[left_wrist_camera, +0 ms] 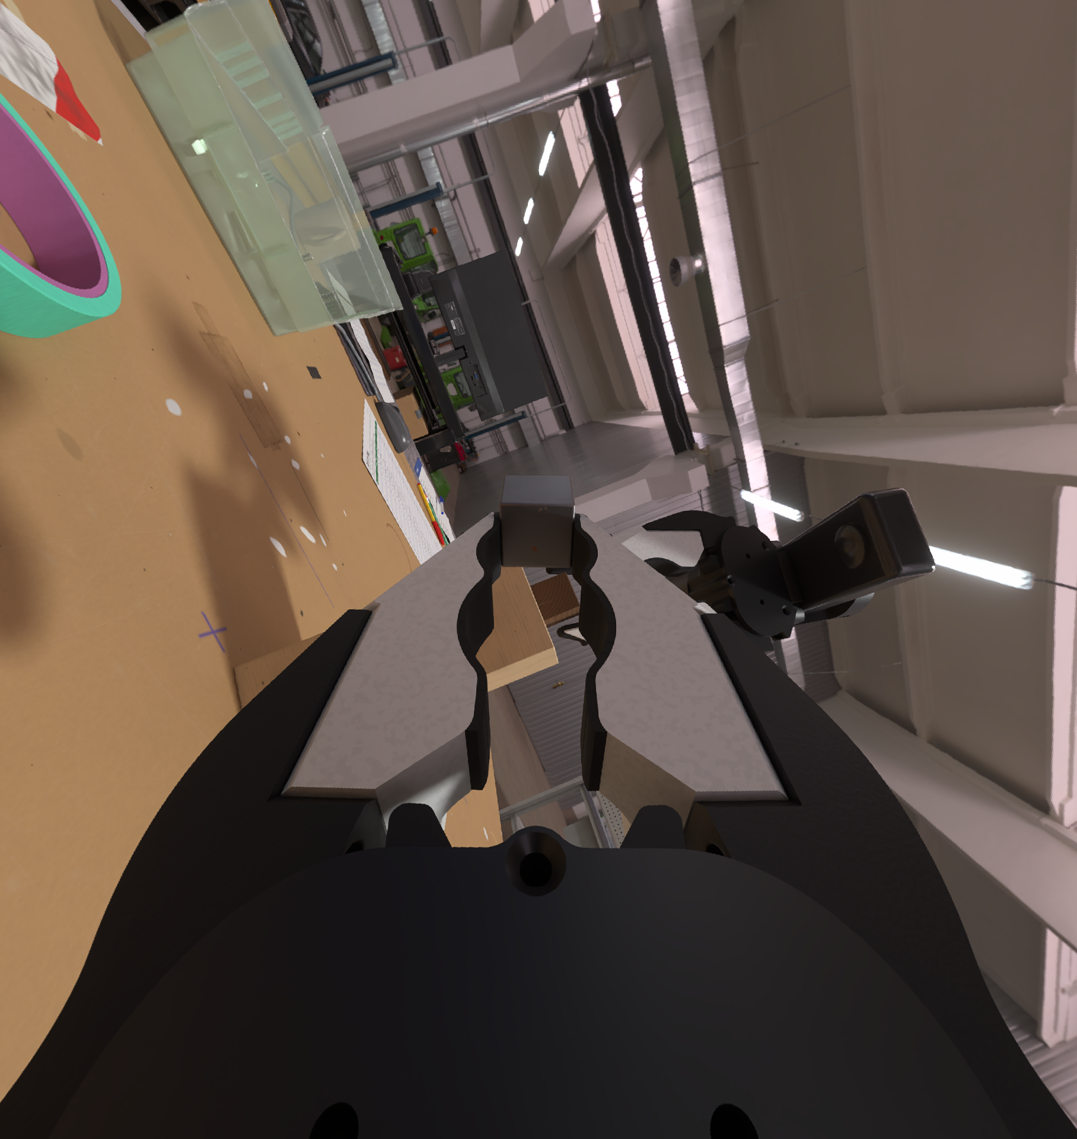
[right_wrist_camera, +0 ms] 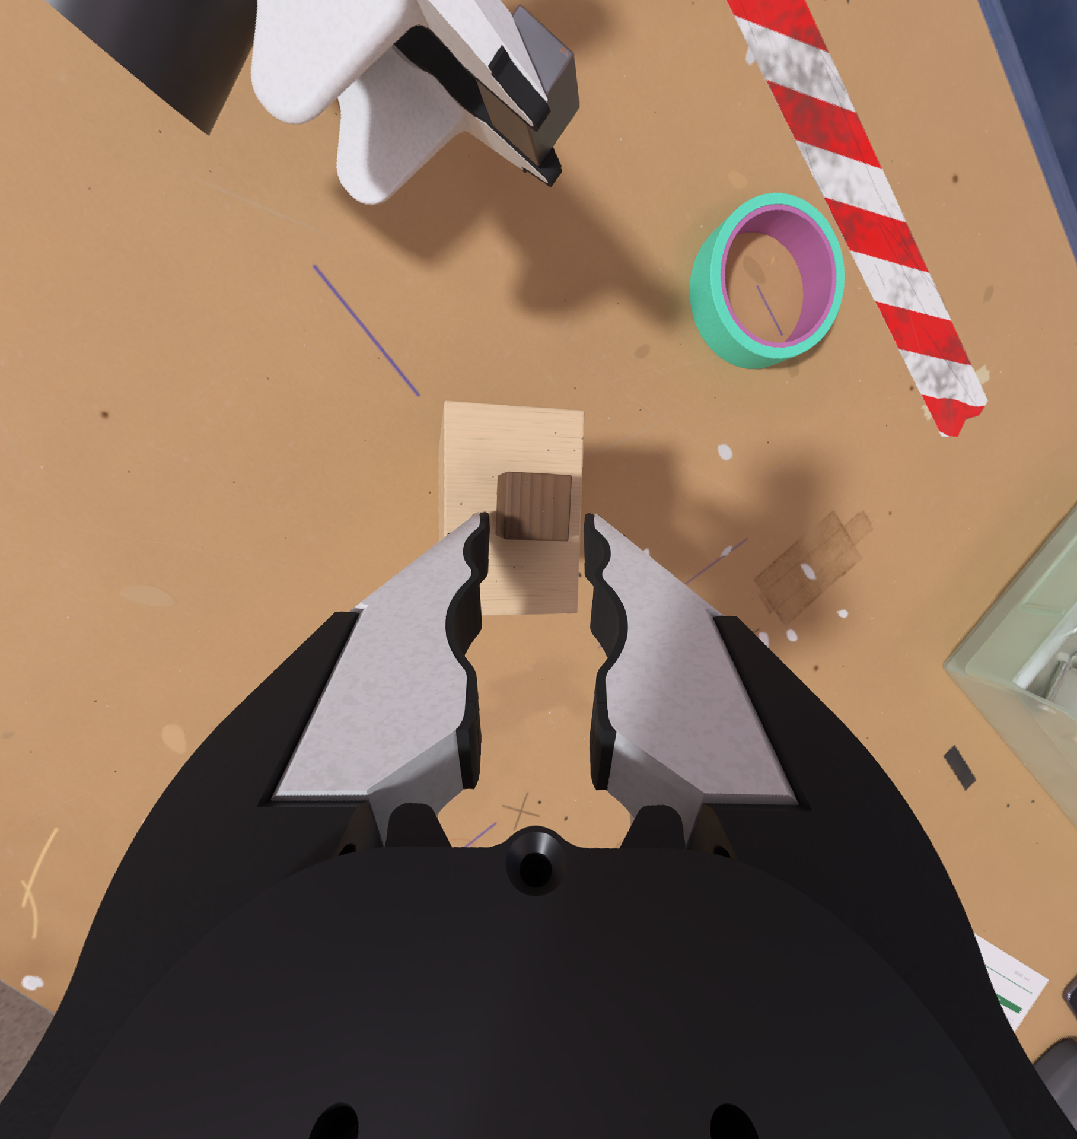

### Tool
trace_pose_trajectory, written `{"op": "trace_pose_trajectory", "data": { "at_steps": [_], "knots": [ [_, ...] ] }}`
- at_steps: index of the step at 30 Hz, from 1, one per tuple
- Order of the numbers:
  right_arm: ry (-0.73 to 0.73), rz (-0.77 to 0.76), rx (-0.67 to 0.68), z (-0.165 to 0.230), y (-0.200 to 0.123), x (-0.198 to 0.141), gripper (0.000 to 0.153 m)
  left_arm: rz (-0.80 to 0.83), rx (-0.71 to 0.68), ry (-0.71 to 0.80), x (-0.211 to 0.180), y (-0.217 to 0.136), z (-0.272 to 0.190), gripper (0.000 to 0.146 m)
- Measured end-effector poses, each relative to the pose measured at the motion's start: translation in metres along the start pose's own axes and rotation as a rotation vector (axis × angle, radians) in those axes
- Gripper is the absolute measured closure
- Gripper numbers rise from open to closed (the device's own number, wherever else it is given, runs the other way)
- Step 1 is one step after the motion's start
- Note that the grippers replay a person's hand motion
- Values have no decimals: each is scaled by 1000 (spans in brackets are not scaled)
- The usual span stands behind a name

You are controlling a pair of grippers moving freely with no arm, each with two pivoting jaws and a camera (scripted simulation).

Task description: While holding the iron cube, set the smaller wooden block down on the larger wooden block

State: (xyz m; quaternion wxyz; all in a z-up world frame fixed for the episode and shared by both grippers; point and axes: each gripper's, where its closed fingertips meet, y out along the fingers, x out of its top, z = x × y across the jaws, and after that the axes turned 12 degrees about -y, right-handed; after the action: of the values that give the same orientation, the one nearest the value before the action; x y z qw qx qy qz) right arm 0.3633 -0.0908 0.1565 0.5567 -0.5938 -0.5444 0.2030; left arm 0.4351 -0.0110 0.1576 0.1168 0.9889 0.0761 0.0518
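My left gripper point(left_wrist_camera: 536, 535) is shut on the grey iron cube point(left_wrist_camera: 536, 524) and holds it in the air above the table. It also shows at the top of the right wrist view point(right_wrist_camera: 542, 132), still holding the cube point(right_wrist_camera: 554, 74). My right gripper point(right_wrist_camera: 536, 524) is open and points down. The small dark wooden block point(right_wrist_camera: 534, 506) sits on top of the larger pale wooden block point(right_wrist_camera: 511, 440), between and just beyond my fingertips, apart from them. In the left wrist view the pale block point(left_wrist_camera: 517, 622) and dark block point(left_wrist_camera: 554, 596) show behind my fingers, with the right gripper point(left_wrist_camera: 678, 542) beside them.
A green and purple tape roll point(right_wrist_camera: 767, 280) lies to the right of the blocks, also in the left wrist view point(left_wrist_camera: 37, 246). A red and white striped strip point(right_wrist_camera: 856, 209) runs beside it. A clear plastic box point(right_wrist_camera: 1047, 665) stands at the right edge. The brown tabletop point(right_wrist_camera: 215, 431) surrounds the blocks.
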Motion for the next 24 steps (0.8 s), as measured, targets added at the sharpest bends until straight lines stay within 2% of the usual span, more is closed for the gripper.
{"op": "trace_pose_trajectory", "data": {
  "at_steps": [6, 13, 19, 24],
  "knots": [
    [-17, -17, -15, -1, -3, 0, 122, -5, -10, -11, 1, -1, -1, 124],
    [20, -56, 44, 0, -3, 0, 120, -2, -17, -19, 1, -1, -2, 124],
    [72, -186, 115, 1, -8, 10, 121, -4, -25, -30, 2, -1, -2, 124],
    [105, -314, 59, -8, -23, 20, 121, -6, -26, -30, 3, -2, -3, 124]
  ]
}}
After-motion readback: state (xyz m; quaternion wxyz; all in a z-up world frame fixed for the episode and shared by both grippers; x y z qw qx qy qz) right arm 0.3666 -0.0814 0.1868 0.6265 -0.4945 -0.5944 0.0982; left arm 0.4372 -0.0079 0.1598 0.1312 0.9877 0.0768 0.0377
